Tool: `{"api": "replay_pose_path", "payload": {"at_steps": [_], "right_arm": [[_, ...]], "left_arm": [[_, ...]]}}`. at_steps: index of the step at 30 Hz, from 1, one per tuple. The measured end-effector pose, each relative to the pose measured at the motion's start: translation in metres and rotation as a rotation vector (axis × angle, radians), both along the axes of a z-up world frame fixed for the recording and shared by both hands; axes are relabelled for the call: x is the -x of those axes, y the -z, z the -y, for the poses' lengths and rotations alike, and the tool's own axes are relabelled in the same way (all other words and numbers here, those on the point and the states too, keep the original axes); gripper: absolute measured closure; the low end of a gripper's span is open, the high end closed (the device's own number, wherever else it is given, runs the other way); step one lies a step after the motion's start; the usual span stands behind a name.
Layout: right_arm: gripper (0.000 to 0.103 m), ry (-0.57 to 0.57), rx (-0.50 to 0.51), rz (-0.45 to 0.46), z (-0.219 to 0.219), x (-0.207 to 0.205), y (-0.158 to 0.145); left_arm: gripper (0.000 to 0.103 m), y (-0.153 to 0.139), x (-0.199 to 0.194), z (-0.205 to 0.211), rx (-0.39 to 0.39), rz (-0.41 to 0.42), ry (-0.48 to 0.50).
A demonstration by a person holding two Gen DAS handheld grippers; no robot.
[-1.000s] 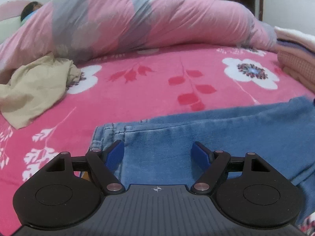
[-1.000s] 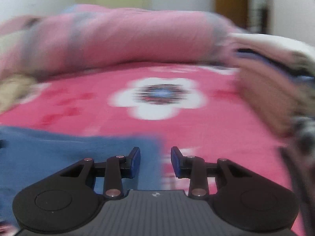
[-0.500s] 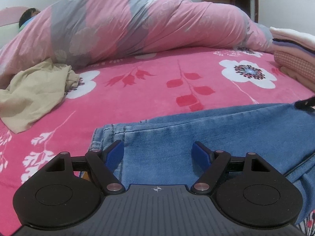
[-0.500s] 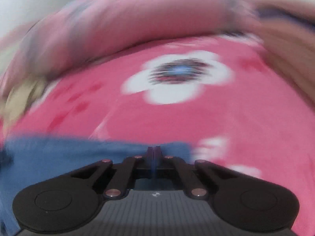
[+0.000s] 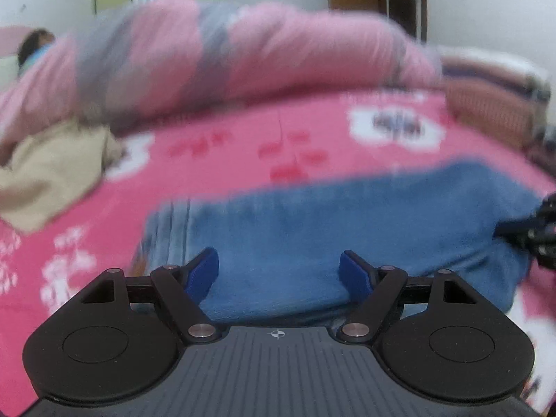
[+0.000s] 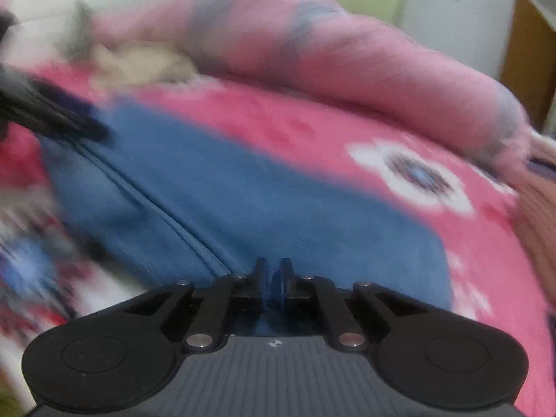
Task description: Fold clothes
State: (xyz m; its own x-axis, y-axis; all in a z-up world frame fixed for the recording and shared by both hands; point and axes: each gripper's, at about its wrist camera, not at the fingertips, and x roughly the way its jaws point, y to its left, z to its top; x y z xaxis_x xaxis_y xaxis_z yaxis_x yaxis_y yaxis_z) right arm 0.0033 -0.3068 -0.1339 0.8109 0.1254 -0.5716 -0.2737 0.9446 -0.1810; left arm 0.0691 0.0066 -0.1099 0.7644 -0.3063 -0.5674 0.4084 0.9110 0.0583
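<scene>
Blue jeans (image 5: 347, 222) lie flat on the pink flowered bed sheet (image 5: 226, 160). My left gripper (image 5: 279, 272) is open, its blue pads low over the jeans near the waistband end. My right gripper (image 6: 272, 274) is shut on the jeans (image 6: 243, 191), pinching the denim edge. The right gripper shows at the right edge of the left wrist view (image 5: 531, 236), and the left gripper at the upper left of the right wrist view (image 6: 52, 114). Both views are blurred by motion.
A pink and grey quilt (image 5: 226, 55) is heaped along the back of the bed. A beige garment (image 5: 52, 170) lies at the left. A stack of folded clothes (image 5: 493, 93) sits at the right. A person's head (image 5: 34, 43) shows far left.
My right gripper closed on the jeans' edge and has swung, now looking along the jeans toward the left gripper. My left gripper stayed open over the waistband end, shifting slightly.
</scene>
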Motion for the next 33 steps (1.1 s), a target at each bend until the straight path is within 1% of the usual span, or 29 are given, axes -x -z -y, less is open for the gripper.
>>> {"api": "replay_pose_path", "payload": {"at_steps": [2,3,5,7,9,10,12,13,16,17,20,21,23,24,25,26,27,29,31,33], "right_arm": [[0.096,0.075,-0.061,-0.014,0.006,0.003,-0.014],[0.096,0.093,-0.084,0.004,0.004,0.006,-0.023],[0.096,0.067,-0.138,0.073,-0.003,0.016,-0.04],[0.095,0.041,-0.147,0.115,-0.013,0.025,-0.044],[0.092,0.038,-0.125,0.104,-0.022,0.025,-0.031],[0.083,0.045,-0.12,0.093,-0.024,0.025,-0.02],[0.083,0.058,-0.109,0.071,-0.029,0.023,0.003],[0.082,0.069,-0.109,0.06,-0.031,0.023,0.006],[0.082,0.115,-0.129,0.025,-0.034,0.024,-0.018],[0.082,0.124,-0.151,0.034,-0.034,0.026,-0.027],[0.082,0.133,-0.267,0.127,-0.038,0.035,-0.054],[0.082,0.137,-0.284,0.137,-0.041,0.028,-0.056],[0.081,0.135,-0.292,0.114,-0.049,0.011,-0.047],[0.08,0.13,-0.275,0.072,-0.054,0.003,-0.036],[0.076,0.127,-0.246,0.014,-0.059,-0.005,-0.019],[0.075,0.124,-0.224,-0.003,-0.063,-0.006,-0.002],[0.075,0.121,-0.231,0.041,-0.063,0.001,0.005],[0.075,0.12,-0.258,0.076,-0.059,0.011,0.007],[0.074,0.125,-0.3,0.068,-0.052,0.012,0.007],[0.074,0.13,-0.318,0.058,-0.05,0.012,0.006]], "left_arm": [[0.026,-0.004,0.004,-0.001,0.01,0.015,-0.006],[0.026,-0.009,0.006,-0.001,0.019,0.02,-0.011],[0.026,-0.018,0.011,-0.001,0.039,0.038,-0.008],[0.025,-0.022,0.018,0.007,0.024,0.055,0.015],[0.024,-0.018,0.022,0.016,-0.017,0.046,0.023],[0.023,-0.011,0.021,0.02,-0.038,0.019,0.013],[0.022,0.002,0.02,0.02,-0.035,-0.016,-0.009],[0.022,0.004,0.022,0.02,-0.031,-0.005,-0.013],[0.022,0.001,0.022,0.021,-0.033,-0.012,-0.026],[0.021,0.0,0.021,0.022,-0.032,-0.018,-0.032],[0.02,-0.002,0.02,0.026,-0.042,-0.033,-0.059],[0.018,-0.002,0.021,0.029,-0.049,-0.039,-0.071],[0.017,-0.004,0.019,0.032,-0.054,-0.061,-0.094],[0.015,-0.005,0.017,0.032,-0.055,-0.073,-0.104],[0.014,-0.006,0.016,0.033,-0.058,-0.086,-0.111],[0.012,-0.007,0.014,0.035,-0.063,-0.099,-0.116],[0.011,-0.009,0.013,0.037,-0.07,-0.113,-0.12],[0.009,-0.009,0.012,0.04,-0.084,-0.128,-0.131],[0.006,-0.01,0.01,0.043,-0.095,-0.138,-0.145],[0.004,-0.01,0.009,0.046,-0.107,-0.146,-0.161]]}}
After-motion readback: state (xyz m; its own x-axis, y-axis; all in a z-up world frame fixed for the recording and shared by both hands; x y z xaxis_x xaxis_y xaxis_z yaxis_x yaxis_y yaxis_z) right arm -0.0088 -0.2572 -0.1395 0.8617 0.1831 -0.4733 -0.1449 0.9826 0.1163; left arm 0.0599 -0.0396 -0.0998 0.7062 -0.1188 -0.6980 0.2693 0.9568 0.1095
